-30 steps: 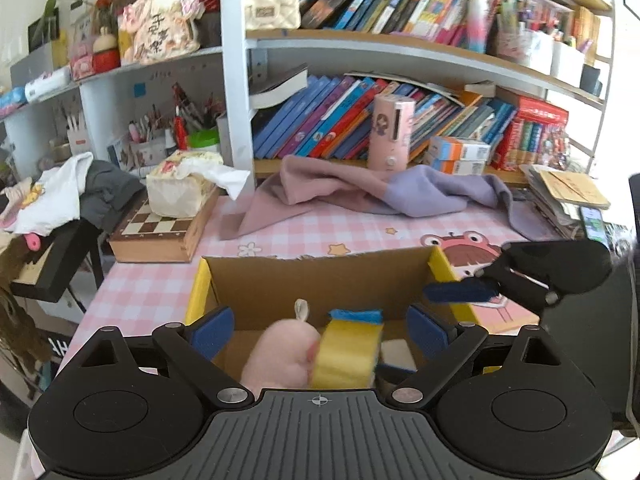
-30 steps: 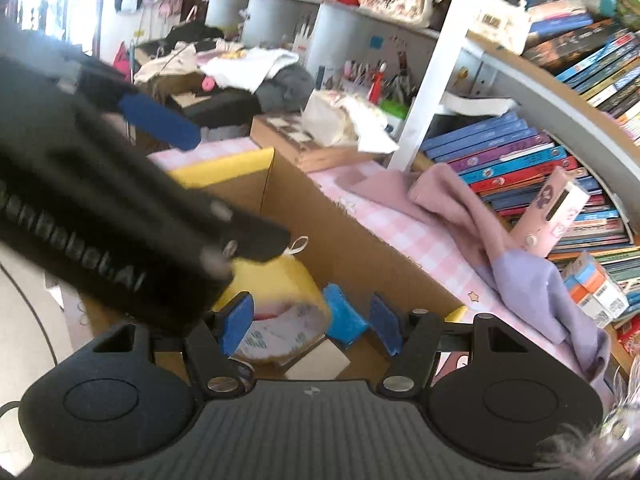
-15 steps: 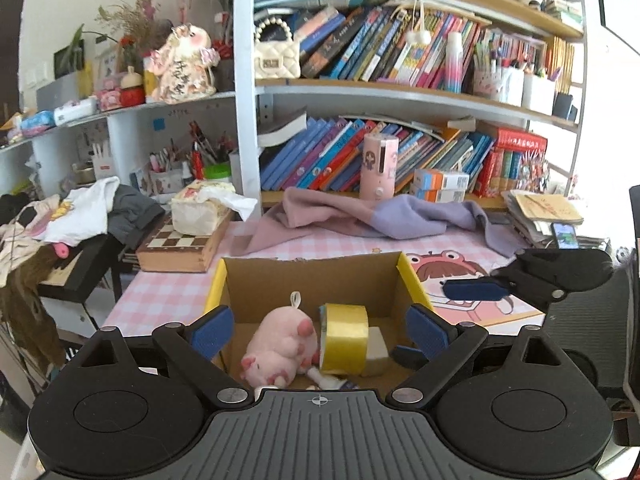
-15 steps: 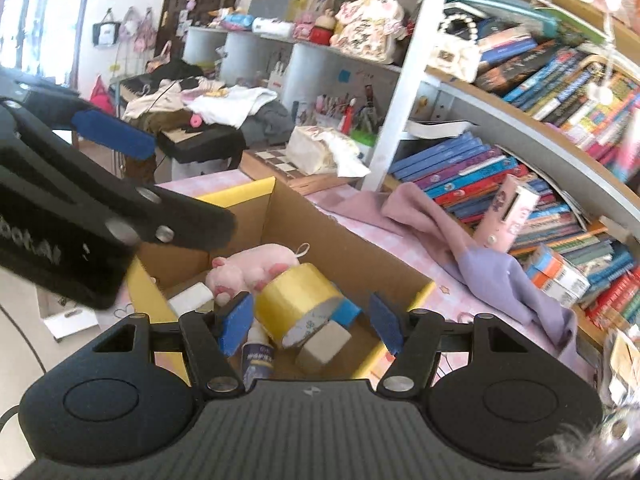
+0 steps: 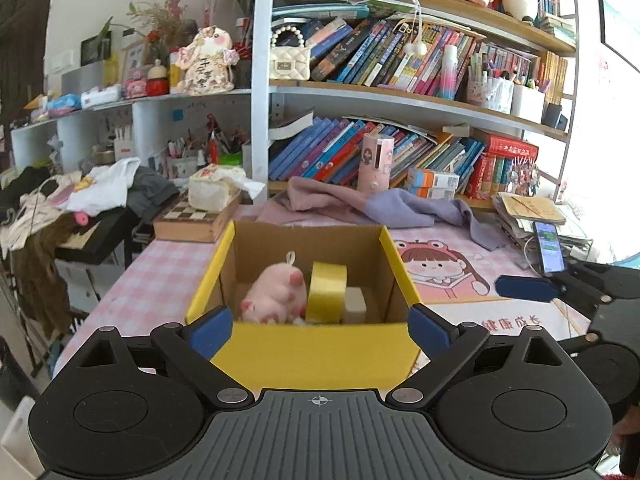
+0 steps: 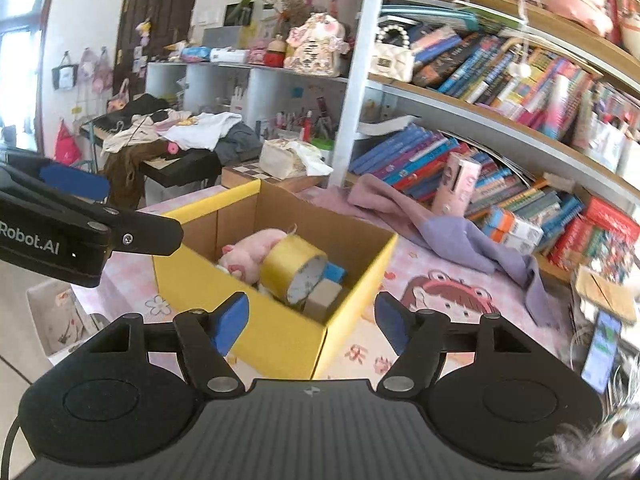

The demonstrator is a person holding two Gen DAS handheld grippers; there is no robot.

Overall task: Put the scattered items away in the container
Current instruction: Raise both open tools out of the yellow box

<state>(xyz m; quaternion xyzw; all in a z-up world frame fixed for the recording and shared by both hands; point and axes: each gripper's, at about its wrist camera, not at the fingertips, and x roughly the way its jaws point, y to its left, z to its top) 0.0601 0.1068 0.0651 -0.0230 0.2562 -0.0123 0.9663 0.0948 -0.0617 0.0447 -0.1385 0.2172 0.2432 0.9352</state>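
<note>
Two grippers: both visible, both hold nothing.
Container: yellow cardboard box (image 5: 316,354), brown inside, top open, centre of the left wrist view on the pink checked table (image 5: 160,264); seen corner-on at centre of the right wrist view (image 6: 280,332).
Contents: pink plush pig (image 5: 276,294) lying at left inside; yellow tape roll (image 5: 327,292) on edge against it; beige block (image 5: 355,305) just right of the roll; blue sponge (image 6: 334,272) behind the roll, seen in the right wrist view only. A small white item shows under the pig, too little of it to name.
Change from half a second ago: box sits smaller and further up the frame in both views, its whole yellow near wall now showing; both cameras have pulled back and up. A second ago the left fingers were down inside the box around the roll.
Left gripper (image 5: 320,330): blue pads wide apart, nothing between them, near the box's front wall; level, facing the bookshelf (image 5: 400,92). In the right wrist view it juts in from the left edge (image 6: 80,236).
Right gripper (image 6: 312,318): fingers spread wide, bare, angled at the box's near corner from the right. Its finger enters the left wrist view at the right edge (image 5: 528,288), over the cartoon mat (image 5: 440,264).
Background: purple cloth (image 5: 400,208) lies behind the box; phone (image 5: 550,248) at right.
</note>
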